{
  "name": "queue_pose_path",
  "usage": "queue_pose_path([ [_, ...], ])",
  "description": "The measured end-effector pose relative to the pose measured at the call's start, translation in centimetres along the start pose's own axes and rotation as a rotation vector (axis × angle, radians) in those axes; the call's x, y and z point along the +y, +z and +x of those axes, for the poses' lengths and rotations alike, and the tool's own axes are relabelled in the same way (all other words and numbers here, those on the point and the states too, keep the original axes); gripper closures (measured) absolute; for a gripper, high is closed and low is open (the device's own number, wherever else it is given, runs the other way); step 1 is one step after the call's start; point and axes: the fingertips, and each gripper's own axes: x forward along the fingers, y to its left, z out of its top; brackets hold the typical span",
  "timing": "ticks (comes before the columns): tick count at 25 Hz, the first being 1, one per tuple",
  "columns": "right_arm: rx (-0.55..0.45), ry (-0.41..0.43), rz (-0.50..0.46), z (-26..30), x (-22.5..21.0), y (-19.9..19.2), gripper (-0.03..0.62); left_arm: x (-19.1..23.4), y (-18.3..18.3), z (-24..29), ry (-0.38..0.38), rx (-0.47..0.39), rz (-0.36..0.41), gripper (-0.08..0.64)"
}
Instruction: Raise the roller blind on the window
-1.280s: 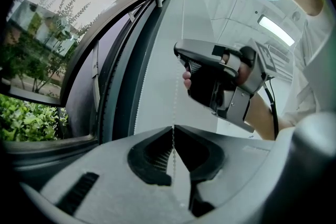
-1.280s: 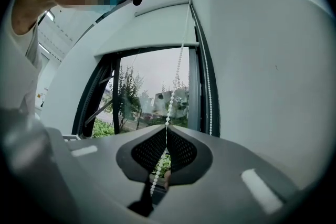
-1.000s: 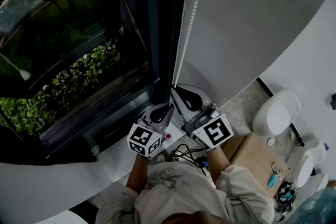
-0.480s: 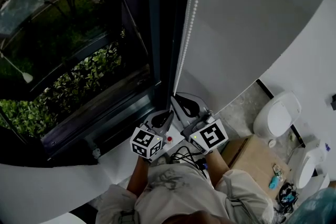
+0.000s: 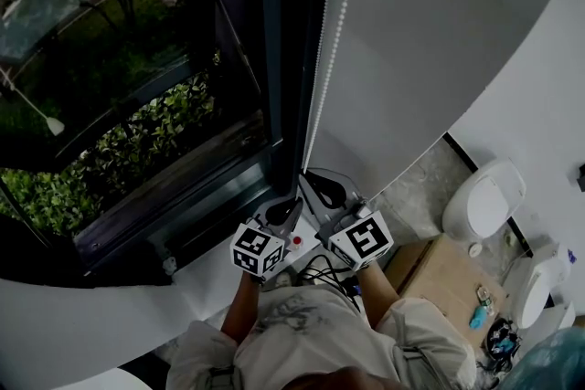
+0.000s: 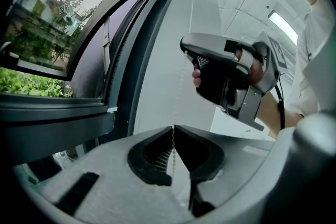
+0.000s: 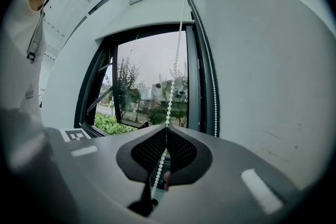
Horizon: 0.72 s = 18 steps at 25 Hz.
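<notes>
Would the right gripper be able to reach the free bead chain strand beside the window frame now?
Probably not yet: the right gripper is shut on the held strand, though the free strand hangs close by, unobstructed.

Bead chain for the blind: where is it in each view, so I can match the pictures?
Head view: the bead chain is a pale line from top centre down to mid-picture, right of the dark window frame.
Left gripper view: centre, dropping into the closed jaws; window frame to its left.
Right gripper view: centre, rising from the closed jaws; window frame just right.
Shared landmark: the window frame.
</notes>
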Motion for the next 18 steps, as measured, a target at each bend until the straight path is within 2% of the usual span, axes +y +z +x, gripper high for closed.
queue_pose_path([
  [5, 0.042, -0.004, 0.028, -0.8, 0.6, -1.6, 0.581, -0.2, -1.6, -0.1, -0.003, 0.029, -0.018, 0.538],
  [10, 0.044, -0.009, 0.024, -1.1, 0.7, -1.7, 0.581, -0.3, -1.7, -0.2, -0.007, 0.018, -0.041, 0.538],
  [18, 0.04, -0.021, 0.008, -1.3, 0.2, -1.4, 0.581, -1.5, -1.4, -0.9, -0.032, 0.037, 0.007, 0.529],
])
